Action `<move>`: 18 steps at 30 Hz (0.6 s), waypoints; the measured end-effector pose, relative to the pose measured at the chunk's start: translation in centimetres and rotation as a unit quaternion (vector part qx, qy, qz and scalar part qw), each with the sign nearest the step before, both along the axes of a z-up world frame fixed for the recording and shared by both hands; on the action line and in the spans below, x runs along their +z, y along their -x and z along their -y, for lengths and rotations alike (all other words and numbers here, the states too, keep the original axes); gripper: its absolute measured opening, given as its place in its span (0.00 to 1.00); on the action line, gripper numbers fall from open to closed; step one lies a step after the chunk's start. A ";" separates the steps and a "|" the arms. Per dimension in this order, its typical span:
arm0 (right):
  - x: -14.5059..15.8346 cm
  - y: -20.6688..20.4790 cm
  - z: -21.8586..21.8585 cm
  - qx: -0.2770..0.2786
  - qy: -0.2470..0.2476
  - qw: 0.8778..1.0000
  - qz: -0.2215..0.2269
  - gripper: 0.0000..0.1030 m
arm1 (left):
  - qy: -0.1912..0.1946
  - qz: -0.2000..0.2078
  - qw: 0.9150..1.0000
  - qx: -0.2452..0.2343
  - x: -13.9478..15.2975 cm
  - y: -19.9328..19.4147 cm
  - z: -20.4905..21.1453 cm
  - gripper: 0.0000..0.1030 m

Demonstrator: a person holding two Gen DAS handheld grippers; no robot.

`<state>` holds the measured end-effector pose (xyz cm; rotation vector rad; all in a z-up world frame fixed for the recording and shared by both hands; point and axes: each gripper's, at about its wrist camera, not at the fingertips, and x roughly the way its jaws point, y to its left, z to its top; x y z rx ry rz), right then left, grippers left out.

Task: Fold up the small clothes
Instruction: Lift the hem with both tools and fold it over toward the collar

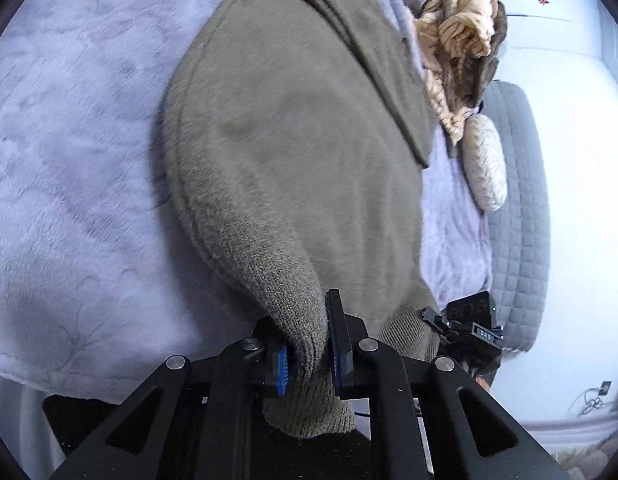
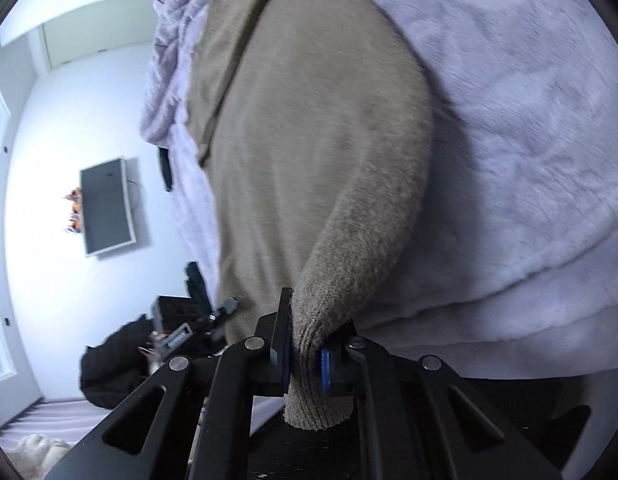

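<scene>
An olive-brown knit sweater (image 1: 293,128) lies spread on a lilac plush blanket (image 1: 69,140), stretching away from me. My left gripper (image 1: 307,356) is shut on the ribbed hem at one near corner, which is lifted off the blanket. My right gripper (image 2: 305,360) is shut on the other near corner of the same sweater (image 2: 309,120), also lifted above the blanket (image 2: 509,120). The right gripper shows in the left wrist view (image 1: 469,328), and the left gripper shows in the right wrist view (image 2: 189,328).
A striped cream garment (image 1: 461,40) lies crumpled at the far right of the blanket. A pale cushion (image 1: 485,160) rests on a grey quilted seat (image 1: 521,216). A wall-mounted screen (image 2: 107,212) and a dark bag (image 2: 117,364) are off the bed.
</scene>
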<state>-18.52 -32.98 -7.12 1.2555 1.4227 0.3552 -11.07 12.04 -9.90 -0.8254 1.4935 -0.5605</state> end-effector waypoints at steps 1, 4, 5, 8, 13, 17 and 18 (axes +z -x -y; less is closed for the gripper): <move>0.3 -0.5 0.0 -0.006 -0.009 1.000 0.004 0.11 | 0.005 0.004 1.000 0.005 0.5 -0.5 0.1 0.16; 1.3 -2.8 0.2 -0.025 -0.034 0.999 0.022 0.11 | 0.018 0.023 0.999 0.021 2.4 -2.5 0.3 0.16; 1.8 -3.7 0.2 -0.031 -0.041 0.998 0.029 0.11 | 0.022 0.031 0.999 0.027 3.0 -3.3 0.5 0.16; 3.2 -7.0 0.4 -0.047 -0.054 0.996 0.051 0.11 | 0.026 0.058 0.997 0.043 5.1 -6.2 0.7 0.16; 6.3 -13.6 1.8 -0.056 -0.066 0.991 0.098 0.11 | 0.031 0.106 0.992 0.062 8.3 -12.1 1.3 0.16; 8.3 -20.0 3.3 -0.044 -0.061 0.988 0.134 0.11 | 0.018 0.134 0.988 0.079 9.8 -17.3 1.8 0.16; 8.5 -21.7 3.5 -0.040 -0.057 0.988 0.140 0.11 | 0.017 0.140 0.987 0.083 9.9 -18.6 2.1 0.16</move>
